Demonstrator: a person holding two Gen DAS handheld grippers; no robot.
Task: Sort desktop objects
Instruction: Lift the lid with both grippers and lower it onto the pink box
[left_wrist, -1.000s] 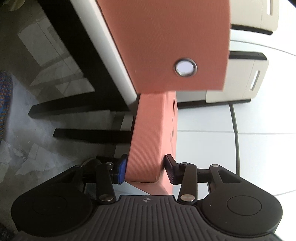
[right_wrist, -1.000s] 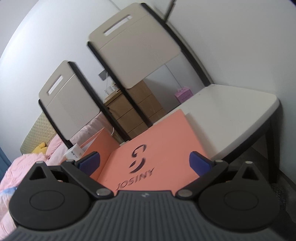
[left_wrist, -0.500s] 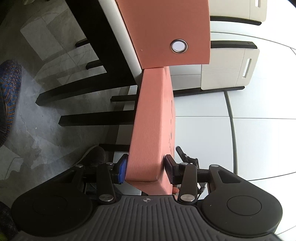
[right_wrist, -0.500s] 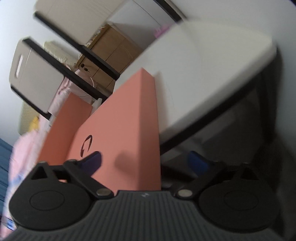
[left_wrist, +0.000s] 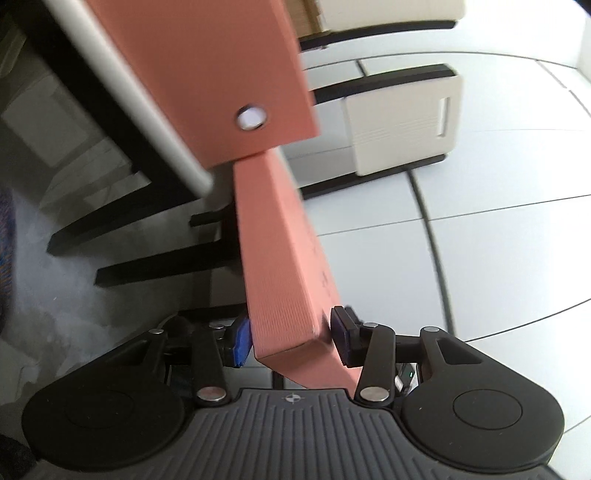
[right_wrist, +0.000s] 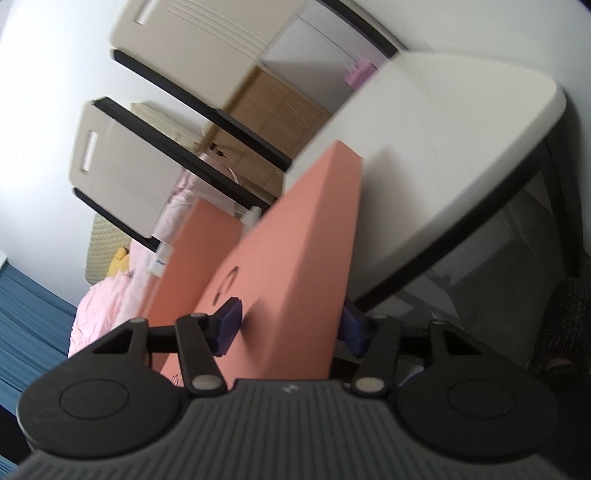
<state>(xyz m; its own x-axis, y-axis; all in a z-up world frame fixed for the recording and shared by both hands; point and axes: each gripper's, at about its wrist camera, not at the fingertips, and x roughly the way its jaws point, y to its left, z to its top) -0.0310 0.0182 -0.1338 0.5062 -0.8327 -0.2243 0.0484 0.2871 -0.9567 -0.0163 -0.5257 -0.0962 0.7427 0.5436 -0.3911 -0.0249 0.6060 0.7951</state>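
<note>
Presently, item: salmon-pink box (left_wrist: 291, 280), flat and rigid, textured paper skin, dark logo on its broad face.
Position: held on edge in the air, at the rim of the white table (right_wrist: 436, 147), over the grey floor (left_wrist: 55, 280); not resting flat on the tabletop.
Left gripper (left_wrist: 291, 338): blue pads pinched across the box's narrow thickness at its near corner, holding it.
Right gripper (right_wrist: 291, 326): closed on the same box, one pad on the logo face, the other on the opposite side.
Reason for hold, judged: two grips spread apart steady a wide, thin box that one pinch would let swing.
Second item: pink panel with a metal eyelet (left_wrist: 251, 118), probably a matching bag, leaning at the table edge beyond the box.
Background: two cream chairs (right_wrist: 122, 162) behind the table; pink bedding (right_wrist: 107, 295) further off.
Destination: not shown; where the box is bound cannot be told.
Image quality: some motion blur in both views.
</note>
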